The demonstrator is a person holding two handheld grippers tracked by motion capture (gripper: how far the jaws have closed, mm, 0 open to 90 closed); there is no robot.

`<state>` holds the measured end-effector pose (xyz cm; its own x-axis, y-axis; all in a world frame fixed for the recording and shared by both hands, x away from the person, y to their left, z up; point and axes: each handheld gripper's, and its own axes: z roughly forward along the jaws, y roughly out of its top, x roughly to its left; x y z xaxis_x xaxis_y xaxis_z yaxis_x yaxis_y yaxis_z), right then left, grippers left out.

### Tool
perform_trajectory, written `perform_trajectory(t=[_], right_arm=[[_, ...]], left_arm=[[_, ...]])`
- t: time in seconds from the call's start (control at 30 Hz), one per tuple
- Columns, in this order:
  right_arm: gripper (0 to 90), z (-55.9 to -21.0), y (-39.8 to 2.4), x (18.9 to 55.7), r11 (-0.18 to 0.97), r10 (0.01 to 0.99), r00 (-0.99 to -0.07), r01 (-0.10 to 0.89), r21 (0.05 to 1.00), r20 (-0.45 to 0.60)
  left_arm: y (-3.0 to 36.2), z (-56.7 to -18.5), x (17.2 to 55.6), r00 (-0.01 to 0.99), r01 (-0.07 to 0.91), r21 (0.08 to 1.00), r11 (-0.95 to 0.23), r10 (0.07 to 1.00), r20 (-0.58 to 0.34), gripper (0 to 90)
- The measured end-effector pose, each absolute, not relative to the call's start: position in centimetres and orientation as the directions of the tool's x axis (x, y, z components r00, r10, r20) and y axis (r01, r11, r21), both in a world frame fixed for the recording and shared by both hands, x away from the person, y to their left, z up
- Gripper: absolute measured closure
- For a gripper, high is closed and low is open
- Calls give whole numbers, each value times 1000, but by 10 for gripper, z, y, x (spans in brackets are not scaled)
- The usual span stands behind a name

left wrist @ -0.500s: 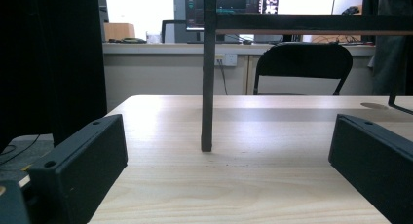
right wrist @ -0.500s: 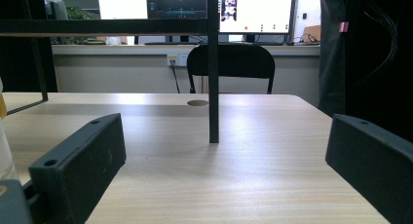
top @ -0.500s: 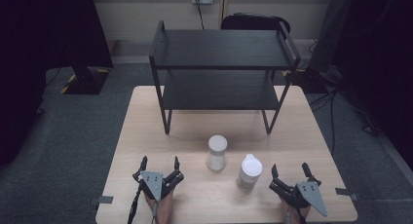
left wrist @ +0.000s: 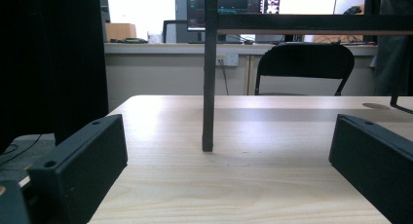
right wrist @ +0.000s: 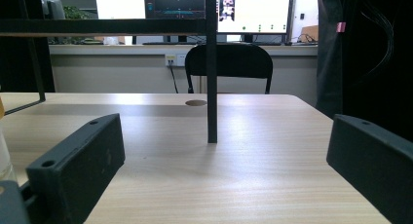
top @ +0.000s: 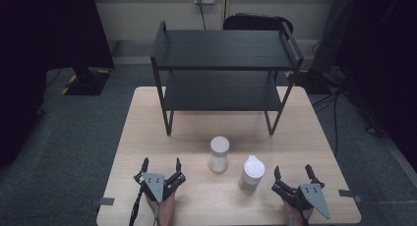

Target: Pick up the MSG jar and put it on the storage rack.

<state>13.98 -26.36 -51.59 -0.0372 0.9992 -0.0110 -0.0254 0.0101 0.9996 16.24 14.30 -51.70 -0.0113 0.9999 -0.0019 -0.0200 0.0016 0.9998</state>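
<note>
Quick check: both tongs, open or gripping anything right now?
Left tongs: open, holding nothing.
Right tongs: open, holding nothing.

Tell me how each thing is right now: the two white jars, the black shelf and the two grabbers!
Round-lidded white plastic jar: upright on the wooden table, lid on, untouched.
Spout-lidded white plastic jar: upright, lid on, untouched.
Black metal two-tier shelf rack: standing on the table, both shelves bare.
Left gripper: jaws open, holding nothing.
Right gripper: jaws open, holding nothing, beside the spout-lidded jar.
</note>
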Motion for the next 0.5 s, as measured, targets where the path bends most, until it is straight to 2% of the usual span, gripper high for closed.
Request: perform_trajectory(t=[0.5], right_arm=[[0,-516,-264,140,10,999,-37,-26,1000,-11]], left_arm=[[146,-517,162,16,-22,1000,-4,1000,4,0]])
